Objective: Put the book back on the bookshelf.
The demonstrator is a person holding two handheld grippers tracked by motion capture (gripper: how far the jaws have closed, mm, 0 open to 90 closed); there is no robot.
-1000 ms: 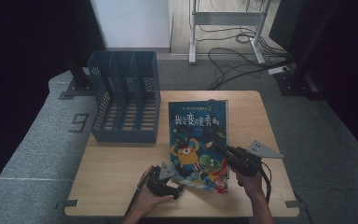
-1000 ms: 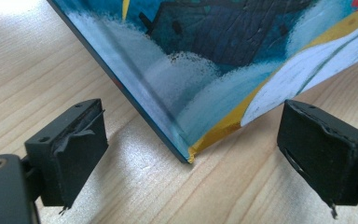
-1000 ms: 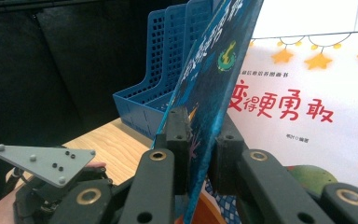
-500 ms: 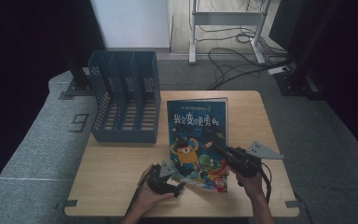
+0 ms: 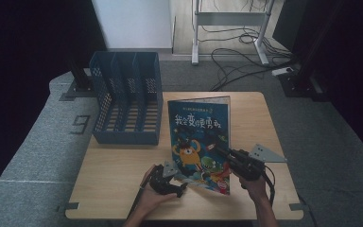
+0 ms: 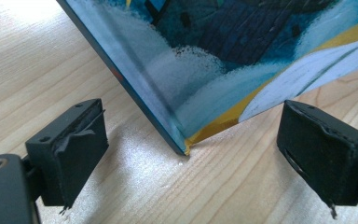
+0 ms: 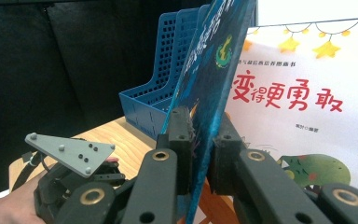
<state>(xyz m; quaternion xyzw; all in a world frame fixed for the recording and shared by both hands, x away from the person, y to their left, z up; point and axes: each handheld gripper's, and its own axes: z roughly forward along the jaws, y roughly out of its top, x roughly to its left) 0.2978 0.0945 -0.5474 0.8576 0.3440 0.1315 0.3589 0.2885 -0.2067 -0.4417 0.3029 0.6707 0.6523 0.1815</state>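
High view: a blue picture book with cartoon monsters on its glossy cover (image 5: 199, 137) stands tilted on the pale wooden counter (image 5: 118, 175). The right tongs (image 5: 219, 150) are clamped on its cover edge. The left tongs (image 6: 186, 154) are spread wide around its lower corner, which rests on the wood. With one thin grip, the book could pivot or slide, likely tipping toward the blue plastic file rack (image 5: 126, 104) beyond the left tongs.
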